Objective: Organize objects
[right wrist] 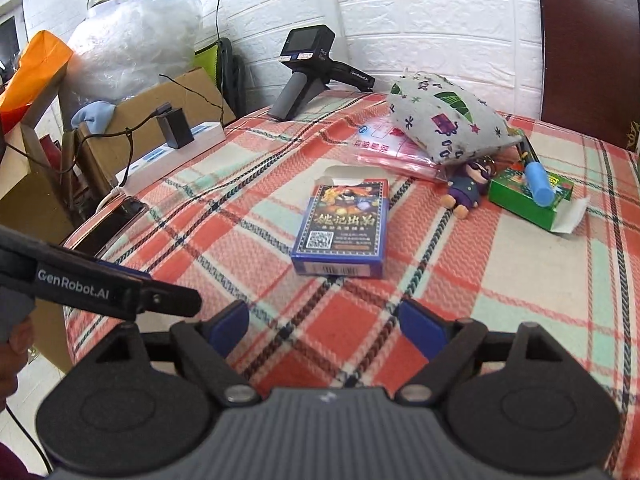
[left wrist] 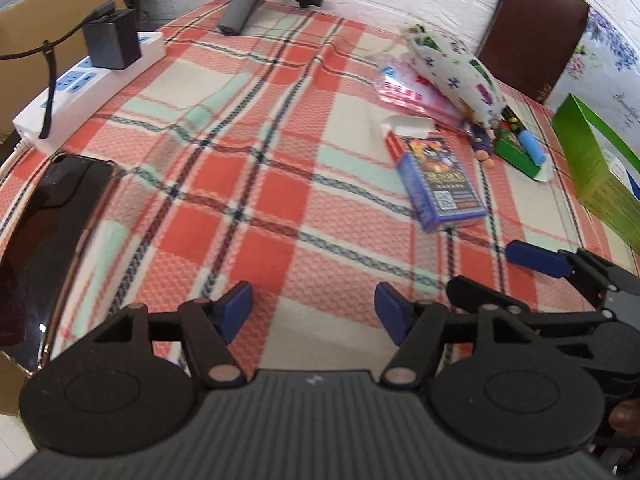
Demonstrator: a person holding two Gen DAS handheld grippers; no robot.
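My right gripper (right wrist: 322, 330) and left gripper (left wrist: 313, 312) both hover wide open and empty over the red plaid tablecloth (right wrist: 500, 280), nothing picked yet. Ahead lies the blue rectangular card box (right wrist: 340, 232), flap open (presumably awaiting closing); beyond it the purple doll keychain (right wrist: 466, 190), green carton (right wrist: 520, 196) and floral fabric pouch (right wrist: 444, 120) crowd together.

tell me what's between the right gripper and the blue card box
Only bare plaid tablecloth, seen in the right wrist view; the open right gripper has nothing between it and the blue card box.
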